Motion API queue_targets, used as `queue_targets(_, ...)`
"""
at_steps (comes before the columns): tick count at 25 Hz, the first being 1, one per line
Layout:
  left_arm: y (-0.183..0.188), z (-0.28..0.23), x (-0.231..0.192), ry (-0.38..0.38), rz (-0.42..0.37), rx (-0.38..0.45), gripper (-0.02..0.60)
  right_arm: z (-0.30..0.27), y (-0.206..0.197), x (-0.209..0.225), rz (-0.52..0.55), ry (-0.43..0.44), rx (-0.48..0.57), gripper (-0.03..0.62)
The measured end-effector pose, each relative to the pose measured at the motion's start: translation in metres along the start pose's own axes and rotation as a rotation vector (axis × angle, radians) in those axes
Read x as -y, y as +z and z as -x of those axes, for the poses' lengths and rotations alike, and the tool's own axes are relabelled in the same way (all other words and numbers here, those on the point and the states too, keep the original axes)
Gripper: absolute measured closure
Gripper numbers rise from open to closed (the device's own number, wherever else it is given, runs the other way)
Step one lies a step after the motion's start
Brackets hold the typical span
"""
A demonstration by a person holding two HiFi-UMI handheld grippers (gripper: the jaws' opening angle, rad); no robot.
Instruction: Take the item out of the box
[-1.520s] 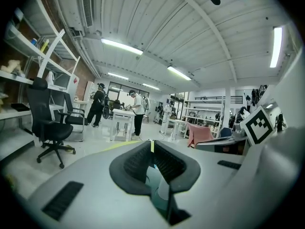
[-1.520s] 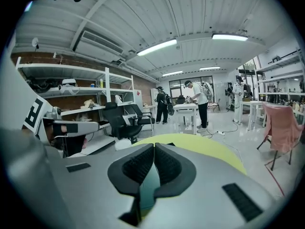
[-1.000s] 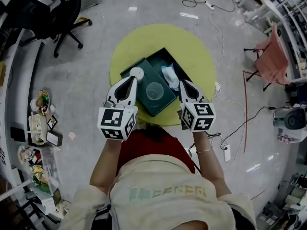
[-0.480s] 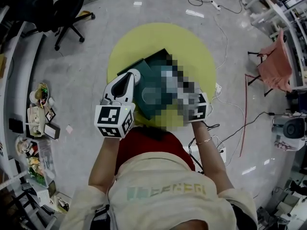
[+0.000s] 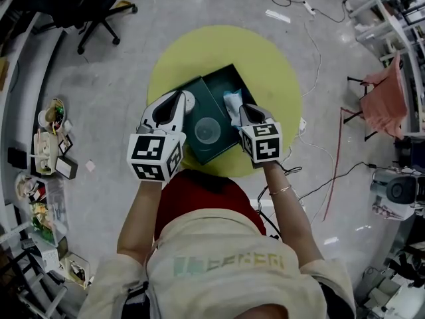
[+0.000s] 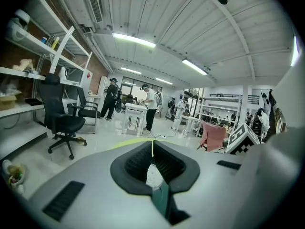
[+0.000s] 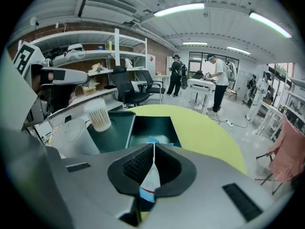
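Observation:
A dark green box [image 5: 226,80] lies open on the round yellow table [image 5: 265,62], with its lid [image 5: 196,148] flat beside it on the left. My right gripper [image 5: 242,109] is over the box's near right part, shut on a white and blue packet [image 5: 232,102]. In the right gripper view the packet [image 7: 151,179] hangs pinched between the closed jaws of the right gripper [image 7: 154,149]. My left gripper [image 5: 180,98] is shut above the lid's far left corner, next to a tub of cotton swabs [image 5: 188,101]. In its own view the left gripper [image 6: 152,144] shows nothing clearly held.
A clear round cup [image 5: 208,130] stands on the lid, and is also seen in the right gripper view as the cup [image 7: 71,137]. A black office chair [image 5: 86,5] is far left, a pink chair [image 5: 390,88] right. Cables [image 5: 312,38] cross the floor. Clutter [image 5: 50,145] fills the left shelf.
My right gripper has shifted a little left and inward over the box, still closed on the packet. The left gripper has stayed at the lid's corner.

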State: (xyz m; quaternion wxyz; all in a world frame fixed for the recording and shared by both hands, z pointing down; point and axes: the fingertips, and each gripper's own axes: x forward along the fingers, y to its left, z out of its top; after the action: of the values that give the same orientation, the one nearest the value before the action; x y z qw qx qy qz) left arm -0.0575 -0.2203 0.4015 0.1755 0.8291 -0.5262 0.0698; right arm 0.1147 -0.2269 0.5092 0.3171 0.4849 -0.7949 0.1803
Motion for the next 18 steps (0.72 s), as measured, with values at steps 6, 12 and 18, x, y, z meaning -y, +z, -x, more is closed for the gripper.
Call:
queue_targets(6,-0.009,-0.010,-0.001,-0.002,-0.007,-0.048,0.552,-0.009,-0.011,-0.006,0.013,0.036,-0.085,0.556)
queue_targets(12,-0.016,-0.024,0.000,-0.005,-0.008,-0.088,0.552,-0.016,-0.022,-0.003,0.025,0.021,-0.155,0.556)
queue_targets(18,-0.022,-0.032,0.002,-0.010,-0.016,-0.136,0.552,-0.021,-0.029,-0.006,0.042,0.034,-0.207,0.556)
